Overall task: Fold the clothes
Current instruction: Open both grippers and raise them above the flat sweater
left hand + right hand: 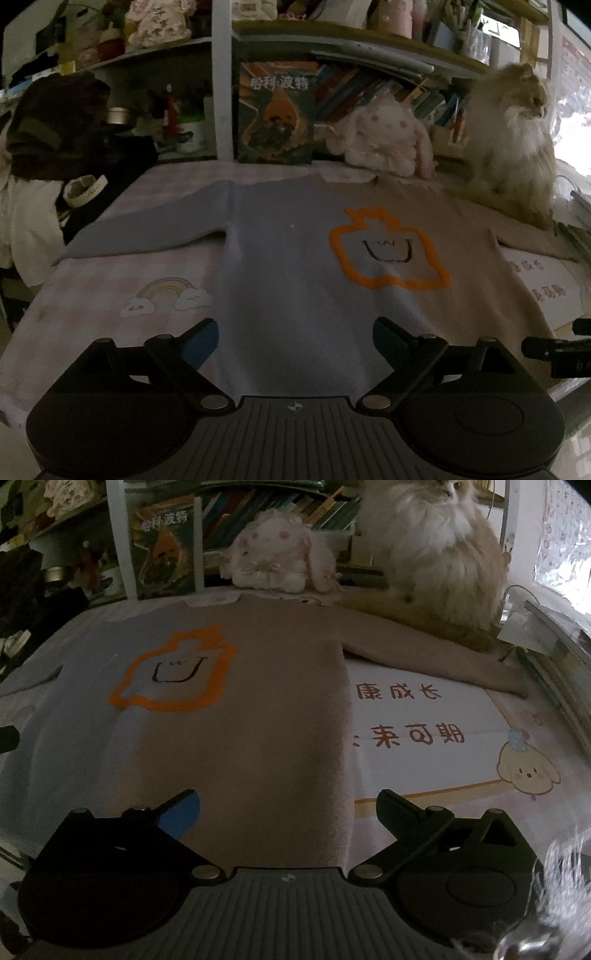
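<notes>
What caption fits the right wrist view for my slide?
Open right tongs poised over the hem of a flat two-tone sweater, fluffy cat watching.

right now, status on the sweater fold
Left hand-held gripper open, right hand-held gripper open, both empty. Sweater flat, unfolded, sleeves out. Cat sitting at right sleeve.

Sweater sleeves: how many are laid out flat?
2. The blue sleeve stretches off the sweater to the left; the beige sleeve stretches right, its far edge beside the cat.

Patterned tabletop [424,768], perhaps cloth-covered: sweater [240,709], cat [443,565], plush rabbit [277,557].
</notes>
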`<action>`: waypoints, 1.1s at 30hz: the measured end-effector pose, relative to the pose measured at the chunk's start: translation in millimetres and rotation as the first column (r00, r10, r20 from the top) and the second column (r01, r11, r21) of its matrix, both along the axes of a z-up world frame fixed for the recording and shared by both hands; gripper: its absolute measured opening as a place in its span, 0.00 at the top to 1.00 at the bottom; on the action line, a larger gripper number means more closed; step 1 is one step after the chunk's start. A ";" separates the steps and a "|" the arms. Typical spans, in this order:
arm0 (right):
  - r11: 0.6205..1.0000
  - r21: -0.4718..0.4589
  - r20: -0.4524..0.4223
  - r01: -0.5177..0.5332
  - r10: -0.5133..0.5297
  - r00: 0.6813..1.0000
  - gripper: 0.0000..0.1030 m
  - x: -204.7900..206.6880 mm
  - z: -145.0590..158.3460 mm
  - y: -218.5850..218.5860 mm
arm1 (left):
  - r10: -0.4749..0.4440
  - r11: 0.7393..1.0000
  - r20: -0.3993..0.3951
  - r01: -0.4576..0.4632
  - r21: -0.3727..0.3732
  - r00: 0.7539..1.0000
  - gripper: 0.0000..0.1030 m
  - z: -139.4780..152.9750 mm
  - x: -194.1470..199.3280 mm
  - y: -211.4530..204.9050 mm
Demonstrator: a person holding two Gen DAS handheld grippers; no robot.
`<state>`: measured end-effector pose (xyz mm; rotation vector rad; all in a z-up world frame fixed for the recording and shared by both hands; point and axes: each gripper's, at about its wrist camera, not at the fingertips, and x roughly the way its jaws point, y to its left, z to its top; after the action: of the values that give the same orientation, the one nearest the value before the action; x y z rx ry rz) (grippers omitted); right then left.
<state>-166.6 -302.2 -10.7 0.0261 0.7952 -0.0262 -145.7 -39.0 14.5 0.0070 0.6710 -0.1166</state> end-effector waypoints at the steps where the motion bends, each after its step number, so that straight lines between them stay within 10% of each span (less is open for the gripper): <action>1: 1.000 -0.003 0.000 0.004 -0.004 1.000 0.00 -0.3 0.2 2.0 | -0.010 1.000 -0.001 0.010 0.000 1.000 0.09 -1.0 1.3 1.8; 33: 0.968 -0.046 0.015 0.247 -0.247 0.969 0.00 11.4 1.5 181.7 | -0.339 0.940 -0.023 0.340 0.035 0.940 0.09 -11.3 63.2 137.2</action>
<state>-155.2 -120.4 -9.2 0.0805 0.7784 -0.2810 -82.5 98.1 3.2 0.1603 0.6841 -0.4372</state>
